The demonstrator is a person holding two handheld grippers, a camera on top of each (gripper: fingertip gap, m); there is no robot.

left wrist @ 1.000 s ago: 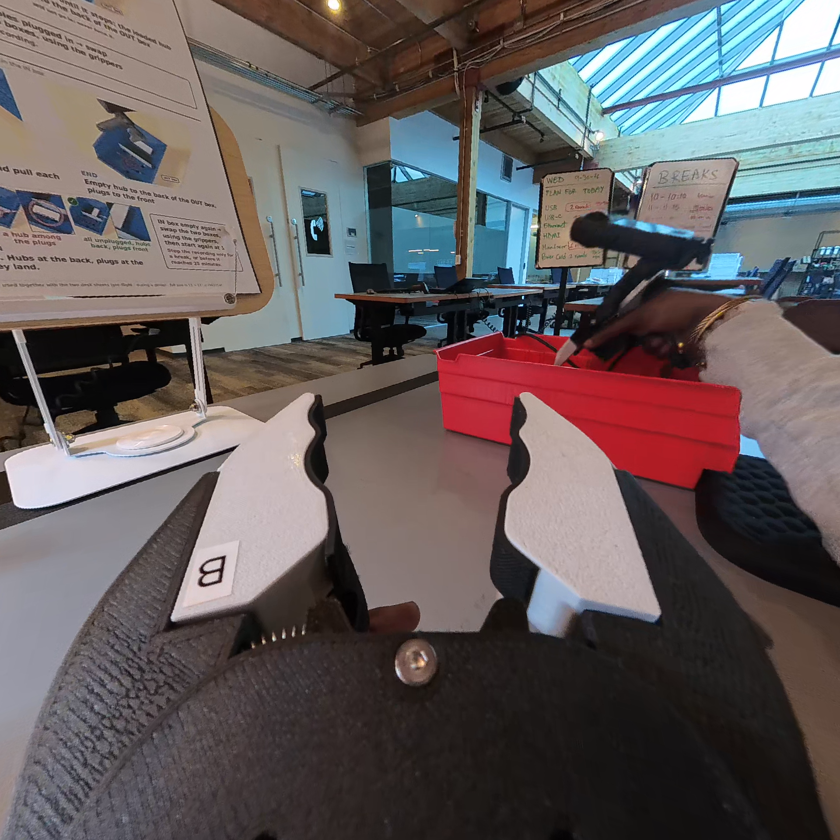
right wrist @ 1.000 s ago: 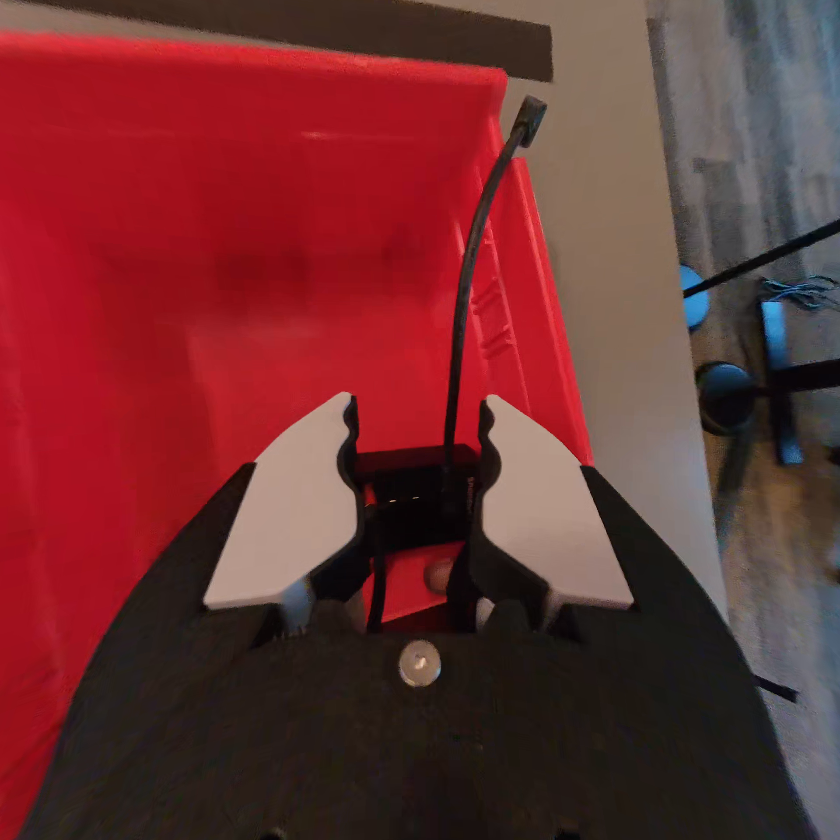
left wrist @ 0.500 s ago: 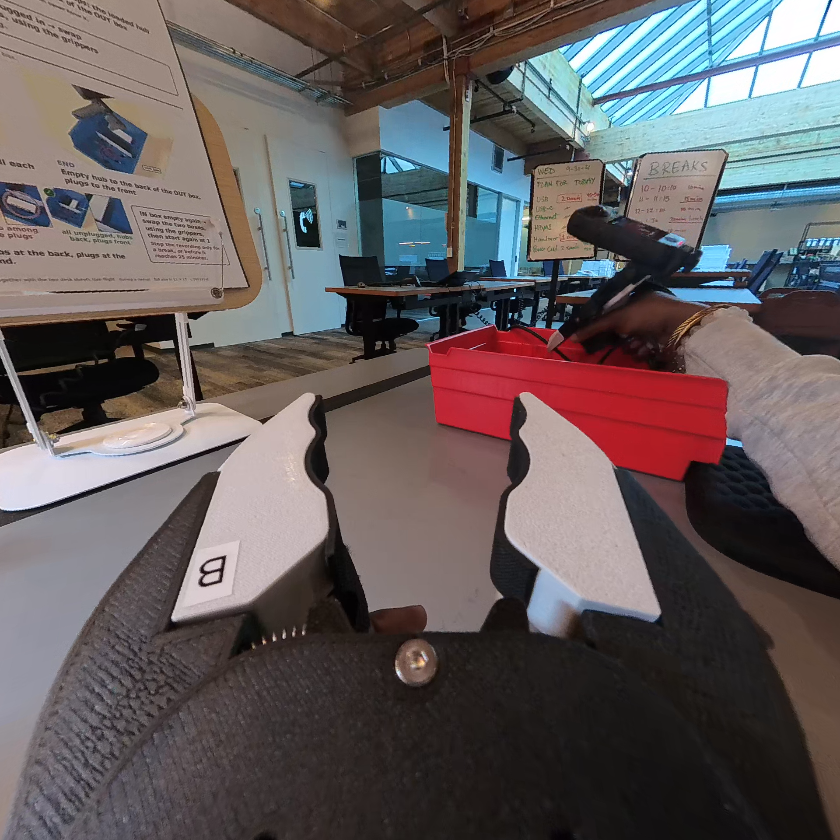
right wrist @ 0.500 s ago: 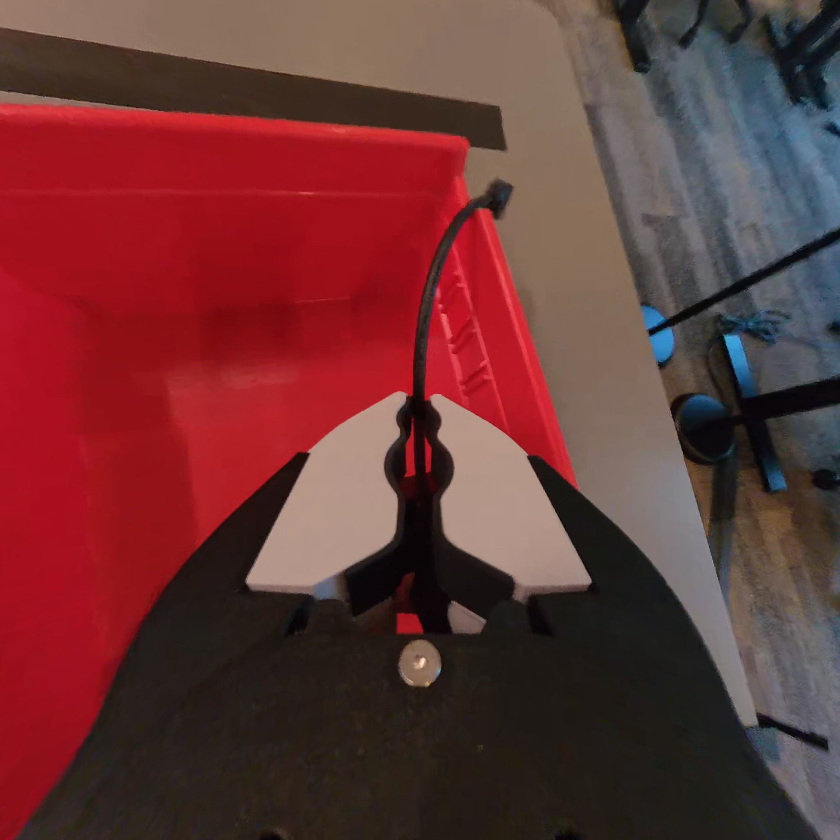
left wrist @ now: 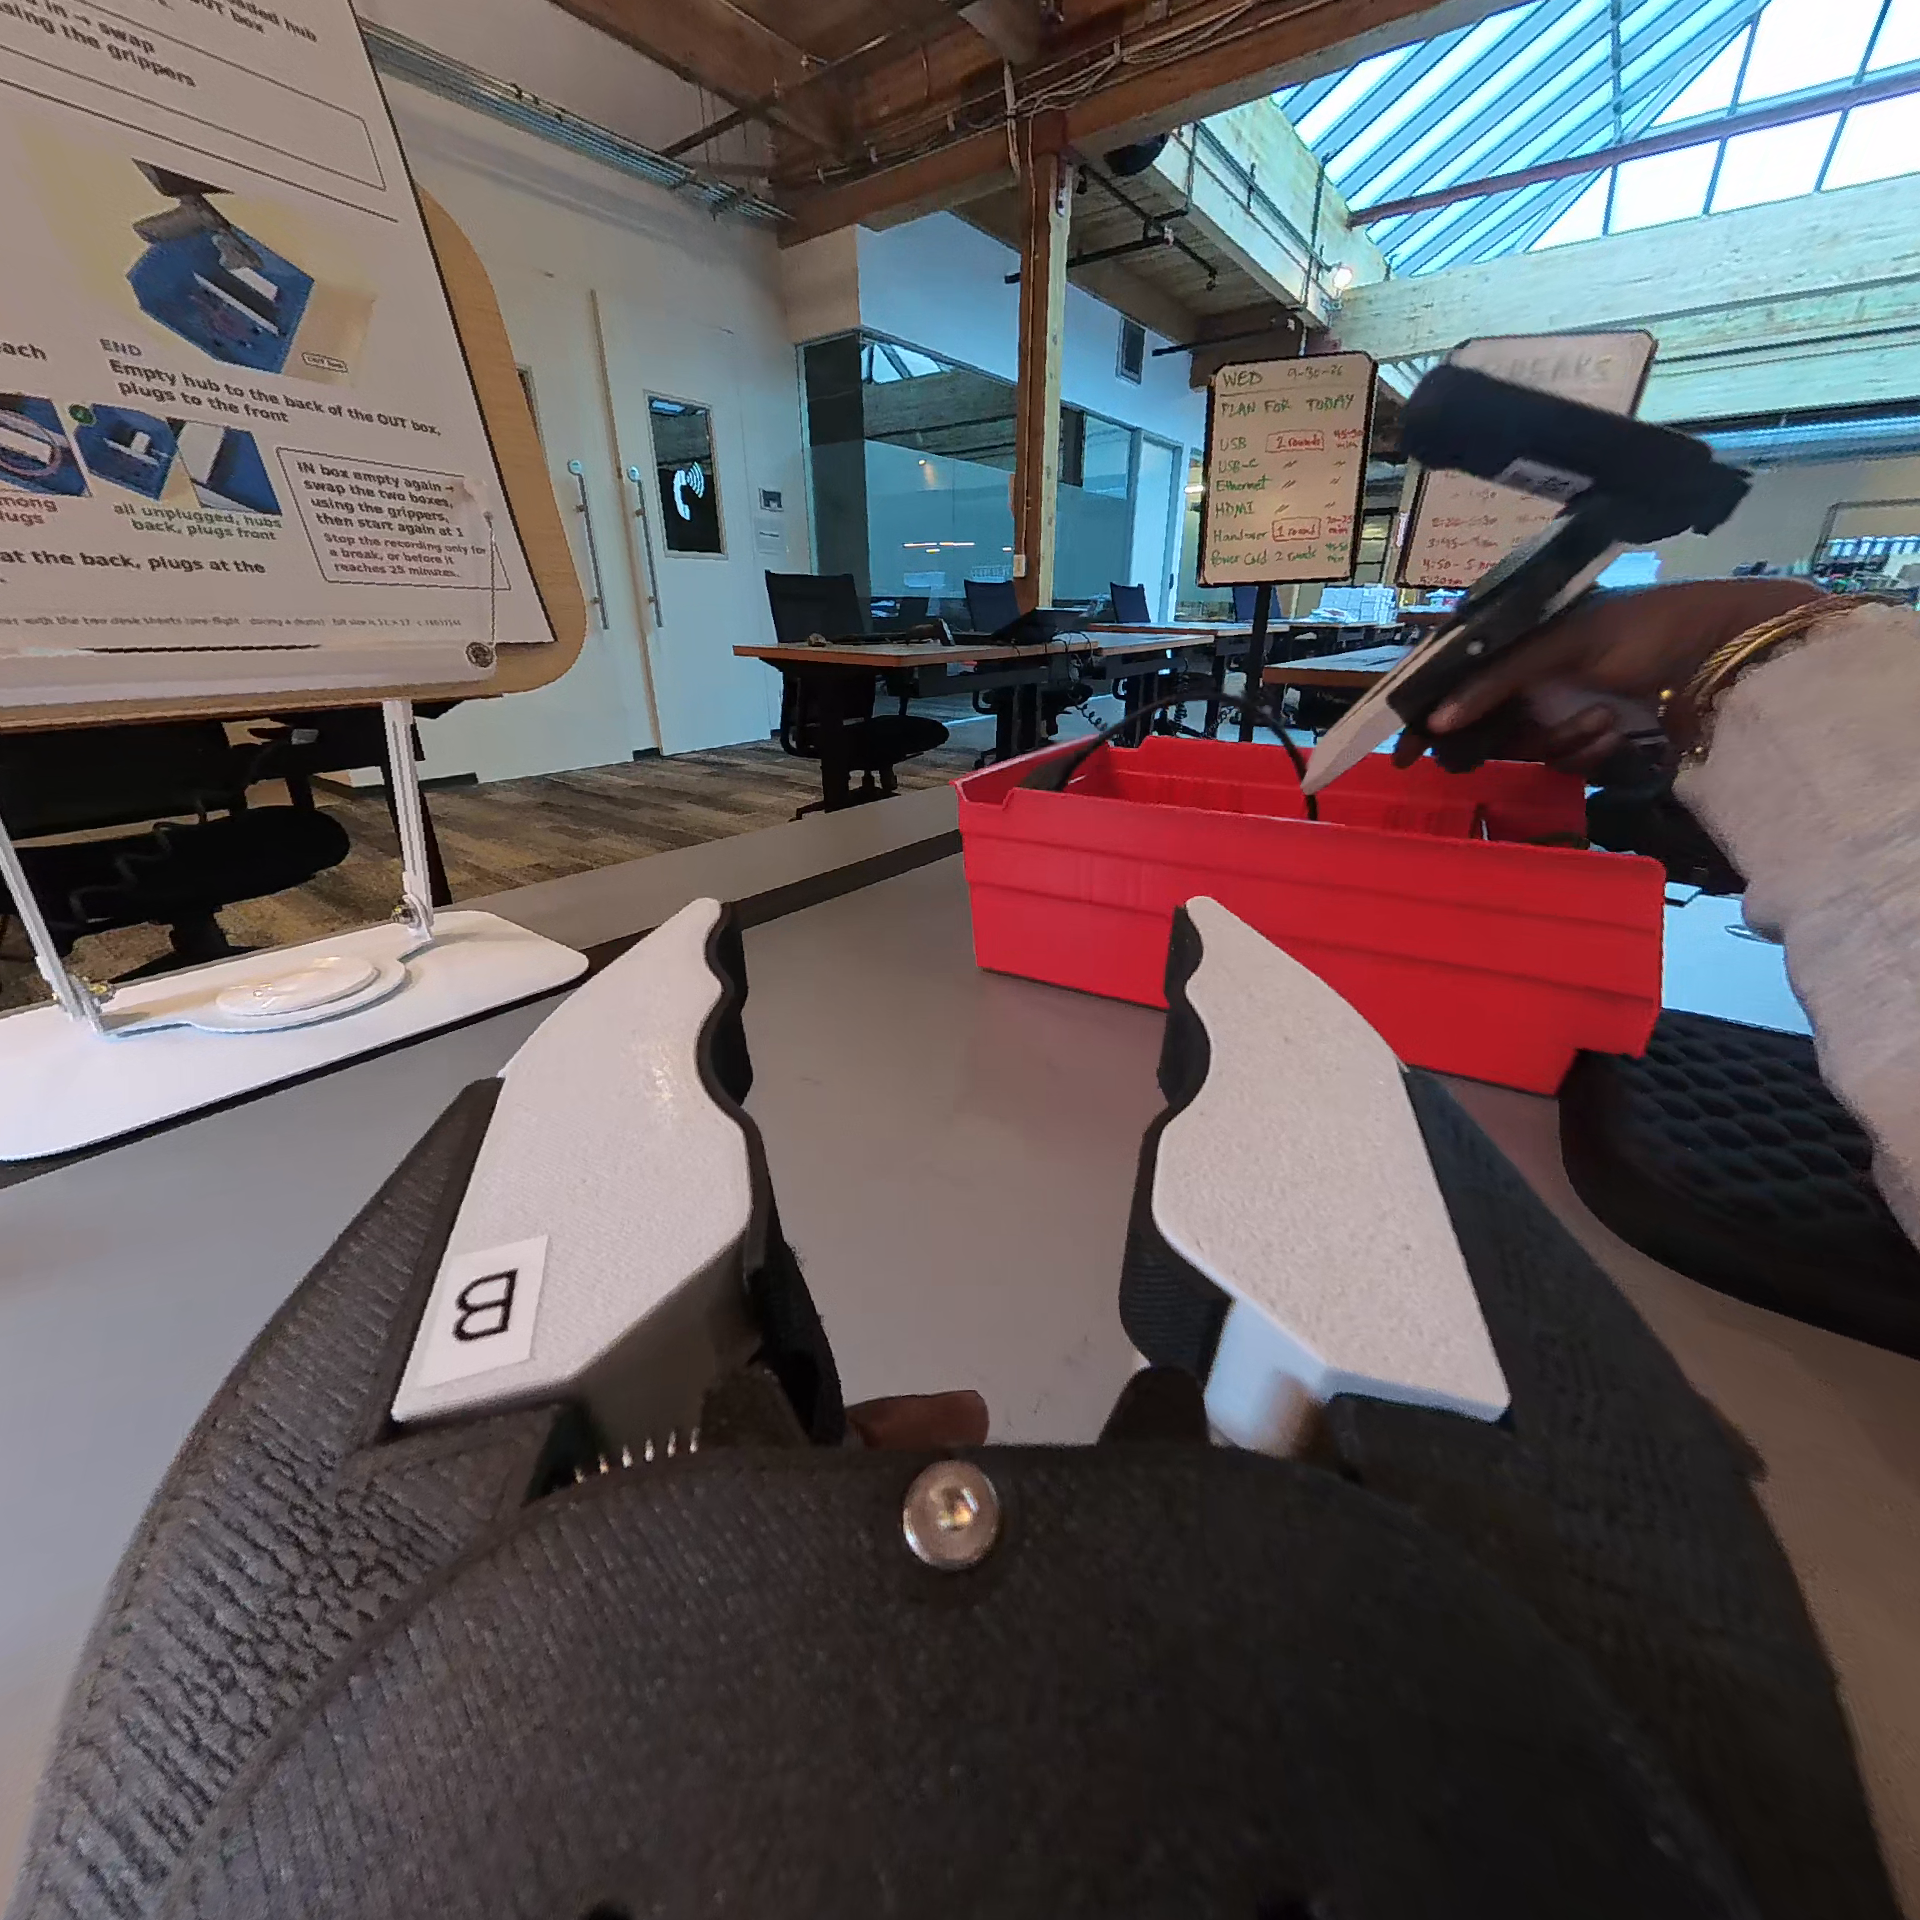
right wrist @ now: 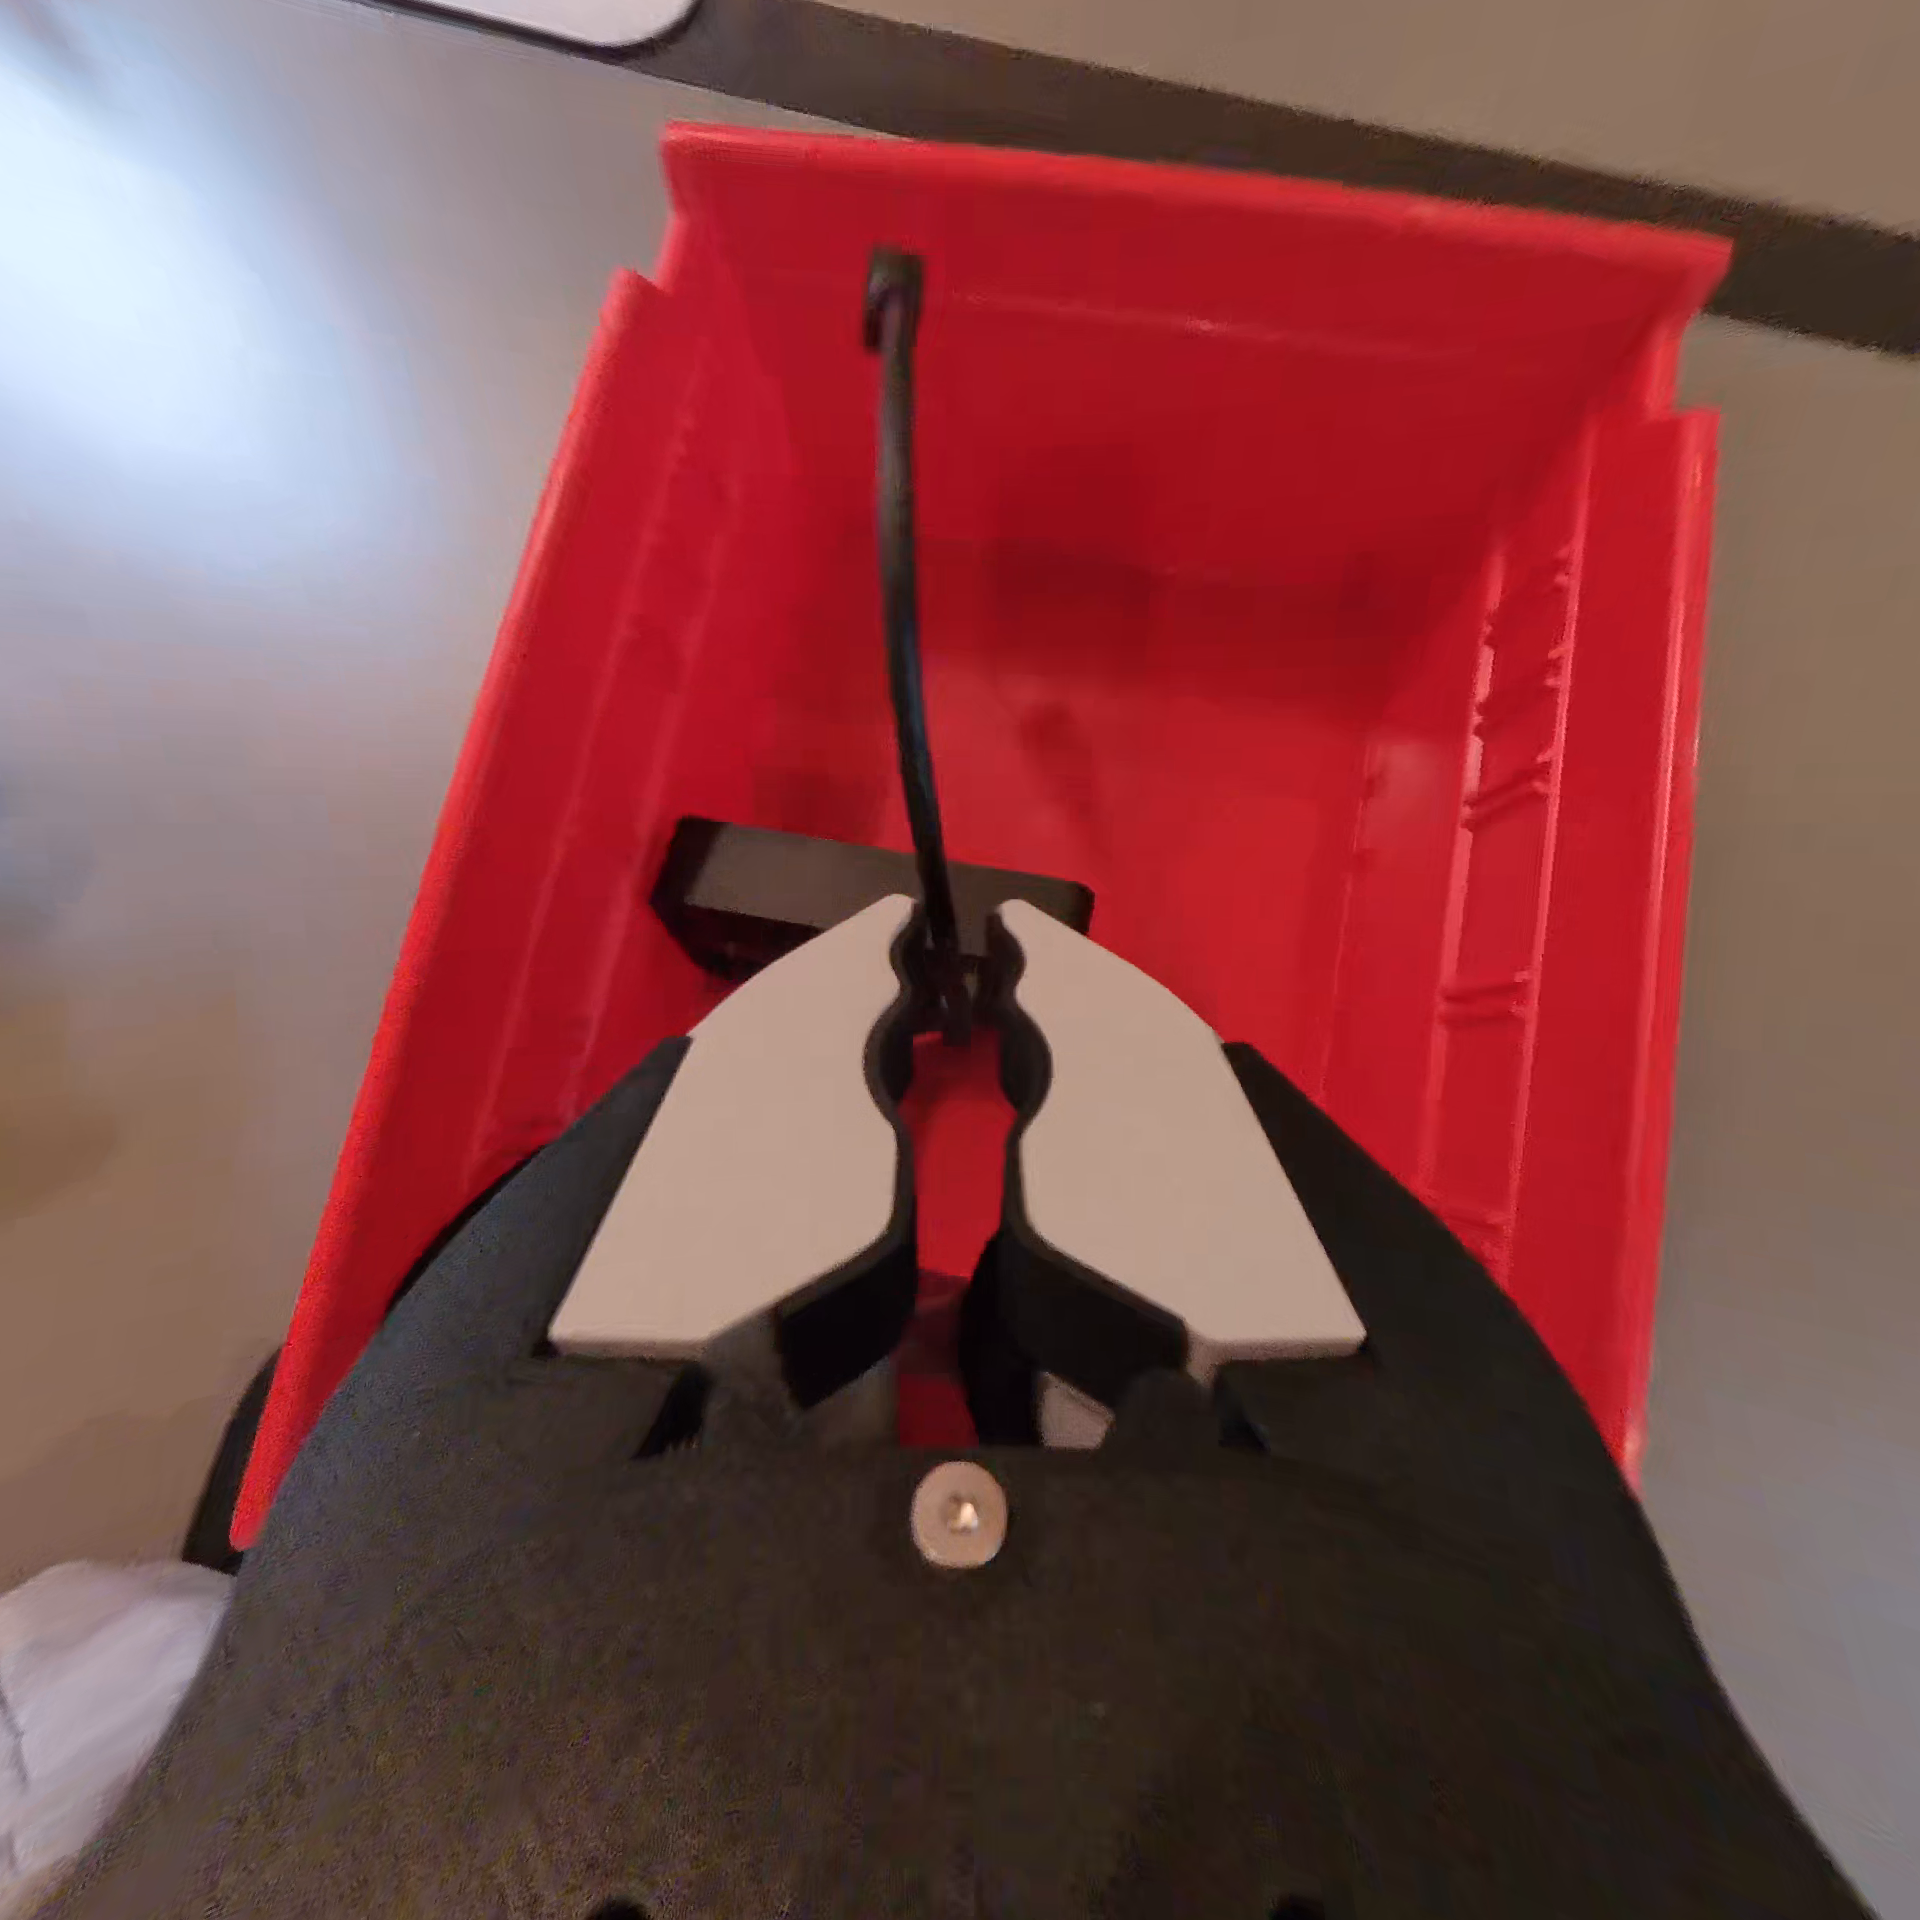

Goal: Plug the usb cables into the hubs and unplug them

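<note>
My right gripper [right wrist: 954, 920] is shut on a thin black usb cable [right wrist: 906, 623] over the red bin [right wrist: 1247, 343]. The cable arcs away from the fingertips and ends in a black plug [right wrist: 891, 296] near the bin's far left corner. A black hub [right wrist: 790, 883] lies on the bin floor just beyond the fingertips, partly hidden by them. In the left wrist view the right gripper [left wrist: 1320, 774] shows above the red bin [left wrist: 1299, 914] with the cable [left wrist: 1164, 717] looping over the rim. My left gripper [left wrist: 951, 925] is open and empty above the grey table.
A white instruction board on a white stand [left wrist: 260, 997] is at the left of the grey table [left wrist: 935, 1143]. A black mesh pad [left wrist: 1756, 1164] lies to the right, in front of the bin. A person's sleeve [left wrist: 1829, 862] reaches over it. Desks and whiteboards stand behind. My hands' fingertips stand some 30 cm from each other.
My right gripper closed on the black cable, then lifted and swung left over the bin, so the hub now shows below it. The left gripper stayed open and nearly still.
</note>
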